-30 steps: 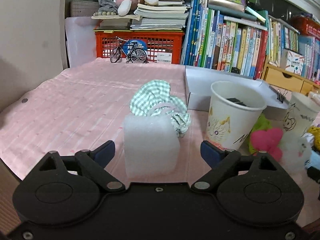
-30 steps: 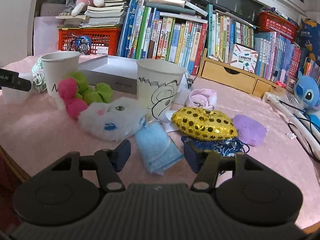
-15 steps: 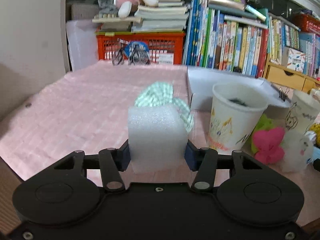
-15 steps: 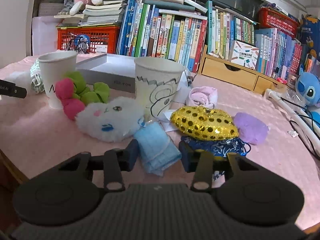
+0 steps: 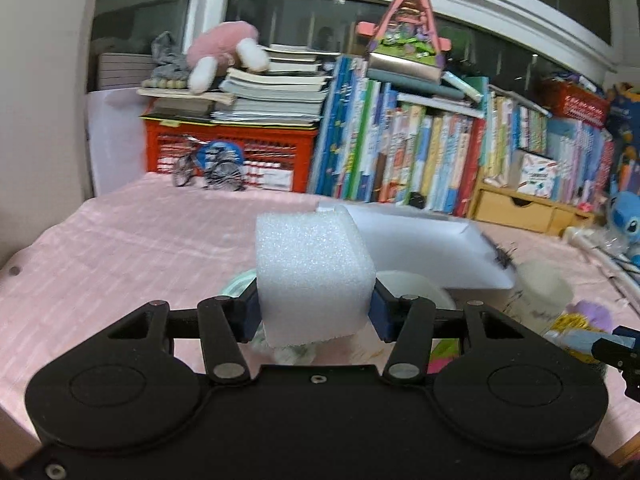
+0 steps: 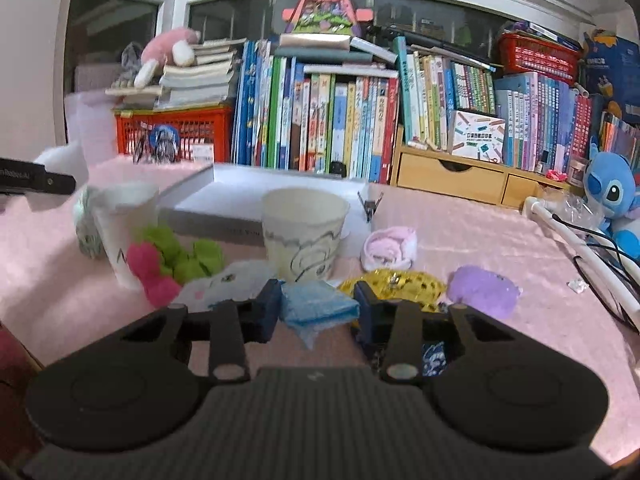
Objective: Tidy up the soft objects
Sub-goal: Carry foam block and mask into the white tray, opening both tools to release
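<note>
My left gripper (image 5: pixel 314 308) is clamped on the white foam cube (image 5: pixel 312 272); both blue pads press its side faces, and the cube is lifted above the pink striped tablecloth (image 5: pixel 120 248). Below and behind it I see a rim of the white paper cup with cat drawing (image 5: pixel 416 286) and a bit of green checked cloth (image 5: pixel 240 282). The open white cardboard box (image 5: pixel 424 248) lies just behind.

My right gripper (image 6: pixel 316 310) is clenched on the folded light-blue towel (image 6: pixel 316 304), one loose corner hanging down. Just beside it, left: white furry plush (image 6: pixel 236 280), pink and green pompom toy (image 6: pixel 168 258). Ahead: white paper cup with line drawing (image 6: pixel 302 234). Right: gold sequined pouch (image 6: pixel 404 282), purple fuzzy pad (image 6: pixel 482 290).
</note>
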A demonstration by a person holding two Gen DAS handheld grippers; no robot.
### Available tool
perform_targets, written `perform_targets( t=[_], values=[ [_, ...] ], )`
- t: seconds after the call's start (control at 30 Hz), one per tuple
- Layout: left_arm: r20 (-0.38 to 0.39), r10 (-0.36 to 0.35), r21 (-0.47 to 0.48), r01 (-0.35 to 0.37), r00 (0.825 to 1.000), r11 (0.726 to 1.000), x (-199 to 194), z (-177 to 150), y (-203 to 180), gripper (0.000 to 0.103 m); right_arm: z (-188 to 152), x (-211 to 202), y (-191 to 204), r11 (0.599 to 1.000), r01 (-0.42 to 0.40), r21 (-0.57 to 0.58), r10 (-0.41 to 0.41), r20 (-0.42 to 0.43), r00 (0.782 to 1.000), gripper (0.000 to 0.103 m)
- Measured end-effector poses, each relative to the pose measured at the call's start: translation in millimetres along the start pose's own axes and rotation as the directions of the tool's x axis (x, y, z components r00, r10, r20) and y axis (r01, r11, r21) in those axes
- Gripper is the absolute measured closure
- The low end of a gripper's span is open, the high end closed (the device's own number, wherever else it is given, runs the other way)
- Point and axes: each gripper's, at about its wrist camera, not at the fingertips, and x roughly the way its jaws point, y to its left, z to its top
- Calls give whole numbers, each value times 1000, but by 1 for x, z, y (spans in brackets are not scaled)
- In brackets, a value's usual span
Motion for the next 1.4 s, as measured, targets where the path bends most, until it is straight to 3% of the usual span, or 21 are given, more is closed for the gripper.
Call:
perform_targets(
  t=[0.4, 0.6, 0.83, 1.03, 1.27, 1.4],
  values=[
    [0, -131, 55, 131, 991, 990, 27, 56, -26, 53, 55, 0, -41, 995, -9, 104, -2, 103, 995, 59],
    [-44, -194, 89, 198, 980, 976, 46, 82, -44, 53, 81, 20, -52, 992, -32, 125, 19, 108, 994, 59],
    [-125, -215, 103, 228, 969, 968, 88, 120, -62, 53, 111, 58, -65, 976, -96, 196, 85, 65, 994, 59],
    [-269, -253, 56, 277, 929, 959, 140, 145, -70, 53, 133, 99, -66, 960, -138, 243, 149, -26, 989, 59],
    [-398, -229, 30, 262, 888, 965, 201, 160, -77, 53, 156, 147, -57, 953, -130, 273, 170, -130, 977, 59],
    [-493, -224, 18, 267, 841, 963, 236, 159, -83, 52, 164, 187, -55, 942, -106, 317, 188, -242, 952, 59]
  ],
)
